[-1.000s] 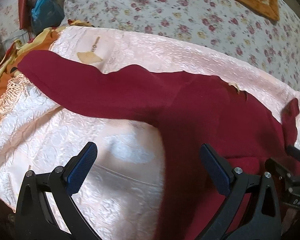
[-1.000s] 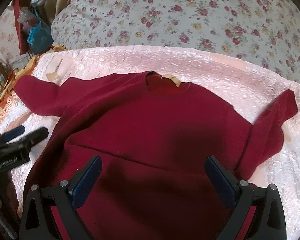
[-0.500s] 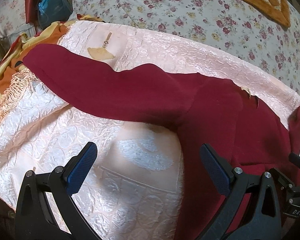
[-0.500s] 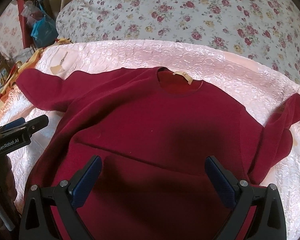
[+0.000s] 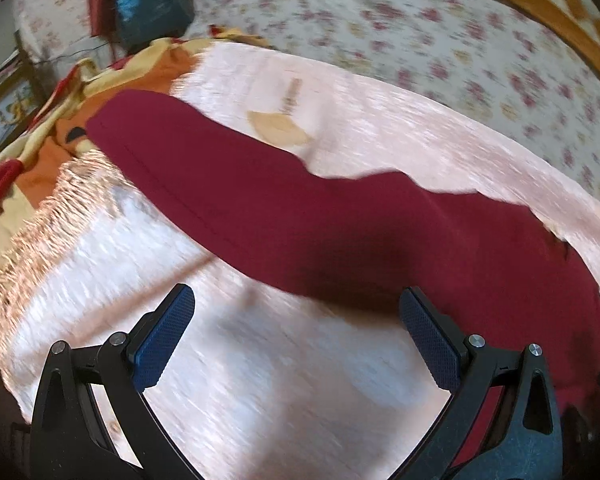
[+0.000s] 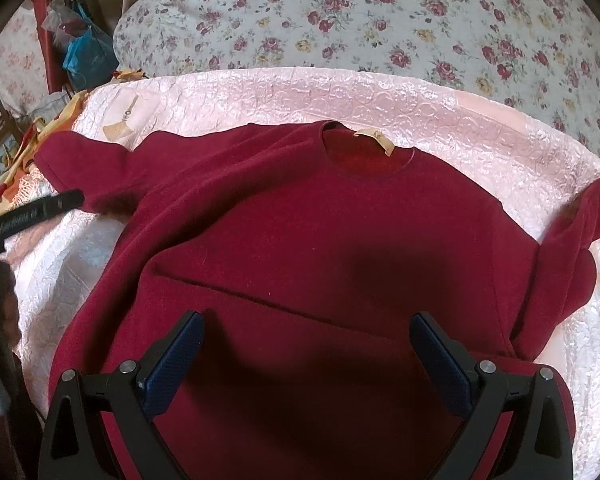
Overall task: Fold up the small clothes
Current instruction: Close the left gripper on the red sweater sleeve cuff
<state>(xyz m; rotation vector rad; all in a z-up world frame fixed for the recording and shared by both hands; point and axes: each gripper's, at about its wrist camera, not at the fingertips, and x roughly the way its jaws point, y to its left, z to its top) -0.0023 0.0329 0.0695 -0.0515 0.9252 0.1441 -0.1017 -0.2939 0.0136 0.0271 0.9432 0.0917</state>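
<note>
A dark red sweater (image 6: 320, 248) lies flat on a pale pink quilted cloth (image 6: 260, 96), collar and tan label (image 6: 376, 140) toward the far side. Its left sleeve (image 5: 228, 184) stretches out to the left; its right sleeve (image 6: 572, 248) is bent at the cloth's right edge. My left gripper (image 5: 296, 304) hovers open over the pink cloth just below the left sleeve, holding nothing. My right gripper (image 6: 306, 332) is open above the sweater's lower body, where a crease runs across. The left gripper's finger (image 6: 32, 212) shows at the left edge of the right wrist view.
A floral bedspread (image 6: 380, 20) lies beyond the pink cloth, with an orange patterned mat (image 5: 560, 12) at the far right. Orange and yellow fabric (image 5: 52, 128) and a blue bag (image 6: 88, 56) crowd the left. A small tan tassel (image 5: 278, 128) lies by the sleeve.
My left gripper has moved left and toward the sleeve, with motion blur now. The right gripper has edged slightly forward over the sweater's body. Both stay open.
</note>
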